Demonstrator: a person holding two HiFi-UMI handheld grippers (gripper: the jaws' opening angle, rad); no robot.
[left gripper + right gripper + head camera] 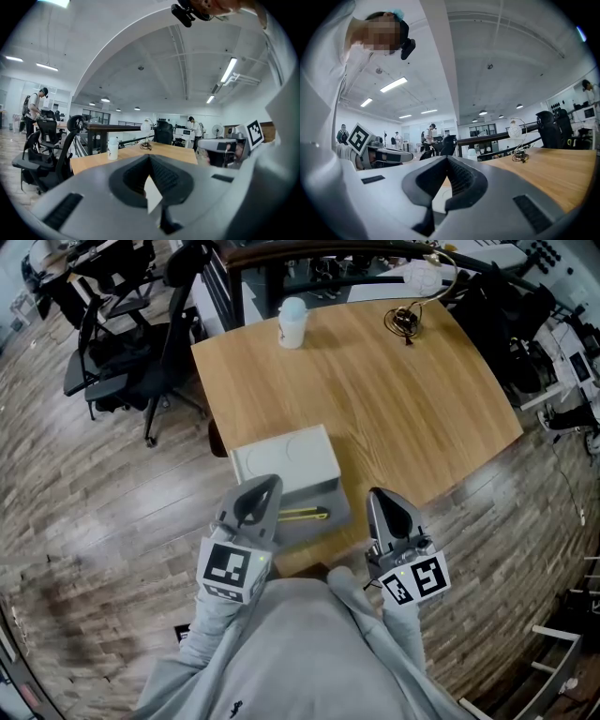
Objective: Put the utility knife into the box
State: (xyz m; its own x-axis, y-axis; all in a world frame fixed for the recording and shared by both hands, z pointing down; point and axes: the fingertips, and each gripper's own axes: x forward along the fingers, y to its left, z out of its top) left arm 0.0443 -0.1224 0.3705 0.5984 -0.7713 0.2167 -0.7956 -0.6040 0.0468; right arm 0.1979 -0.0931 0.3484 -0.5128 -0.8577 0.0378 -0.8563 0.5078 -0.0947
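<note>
The yellow and black utility knife (306, 514) lies flat in the grey box (333, 514) at the table's near edge. A white lid (286, 461) rests just behind it, partly over the box. My left gripper (266, 484) hovers right beside the knife's left end, jaws closed and empty. My right gripper (379, 494) is held a little right of the box, also shut with nothing in it. In the left gripper view the left gripper (150, 157) shows its tips meeting, and in the right gripper view the right gripper (447, 160) does too. The knife is hidden in both gripper views.
On the wooden table (394, 399) stand a white bottle (292, 322) at the far left and a small wire lamp (406, 321) at the far right. Black office chairs (122, 362) stand left of the table. People work at distant desks.
</note>
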